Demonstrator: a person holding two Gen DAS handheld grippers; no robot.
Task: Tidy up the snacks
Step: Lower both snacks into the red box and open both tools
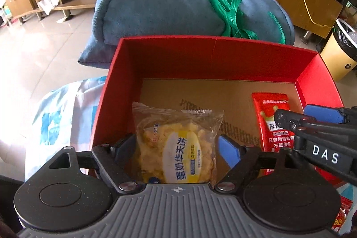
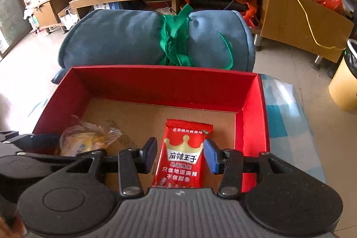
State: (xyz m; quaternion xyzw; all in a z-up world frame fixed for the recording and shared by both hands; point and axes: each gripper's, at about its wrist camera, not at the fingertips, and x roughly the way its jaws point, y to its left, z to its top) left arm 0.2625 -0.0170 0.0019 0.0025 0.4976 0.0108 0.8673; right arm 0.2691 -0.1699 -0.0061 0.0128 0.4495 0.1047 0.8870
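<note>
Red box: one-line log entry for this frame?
left gripper: open around waffle packet | right gripper: open around red spicy-strip packet | both inside red box

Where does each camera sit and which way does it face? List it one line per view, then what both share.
Left wrist: on the left tool, facing into the red box; its fingers flank the waffle packet; the right tool intrudes.
Right wrist: on the right tool, facing the same box; fingers flank the red snack packet.
Shared: box, both packets, blue bundle.
</note>
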